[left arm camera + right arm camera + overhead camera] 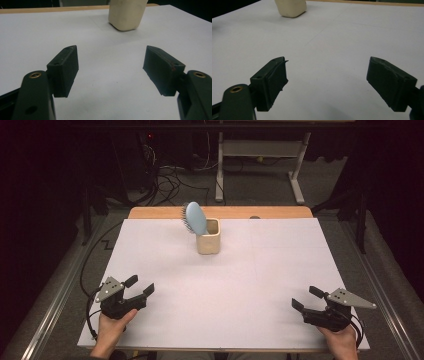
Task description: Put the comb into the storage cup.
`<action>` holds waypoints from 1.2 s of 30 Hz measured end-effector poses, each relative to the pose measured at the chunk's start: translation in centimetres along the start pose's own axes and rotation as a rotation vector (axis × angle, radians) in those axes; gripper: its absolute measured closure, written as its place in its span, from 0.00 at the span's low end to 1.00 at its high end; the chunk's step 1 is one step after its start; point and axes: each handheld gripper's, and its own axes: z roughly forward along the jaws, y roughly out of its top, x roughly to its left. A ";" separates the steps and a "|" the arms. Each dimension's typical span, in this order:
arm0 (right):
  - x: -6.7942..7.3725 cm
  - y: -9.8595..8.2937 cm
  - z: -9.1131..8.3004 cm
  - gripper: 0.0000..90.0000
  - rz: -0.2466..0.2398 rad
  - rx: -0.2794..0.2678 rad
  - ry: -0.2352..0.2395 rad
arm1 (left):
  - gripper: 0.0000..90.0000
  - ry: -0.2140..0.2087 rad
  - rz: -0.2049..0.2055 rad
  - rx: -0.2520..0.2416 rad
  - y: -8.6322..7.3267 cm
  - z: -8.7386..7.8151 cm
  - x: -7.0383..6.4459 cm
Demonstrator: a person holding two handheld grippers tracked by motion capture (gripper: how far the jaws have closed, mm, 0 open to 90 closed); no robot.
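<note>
Hairbrush [195, 218] stands in cup [209, 237], well apart from both claws

A cream square ceramic cup [208, 242] sat on the white-topped table [225, 290], upper centre of the high view, and a light-blue oval plastic hairbrush [195, 218] stood in it, leaning upper left. The left gripper [139, 285] rested lower left, the right gripper [306, 298] lower right, well apart from the cup.

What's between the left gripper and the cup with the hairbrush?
Nothing: bare white table runs from the left gripper to the cup, as the high view shows.
</note>
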 end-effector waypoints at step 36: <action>0.0 0.0 -0.1 0.19 0.003 -0.002 0.005 | 0.33 0.043 -0.085 0.040 -1.2 -0.1 0.7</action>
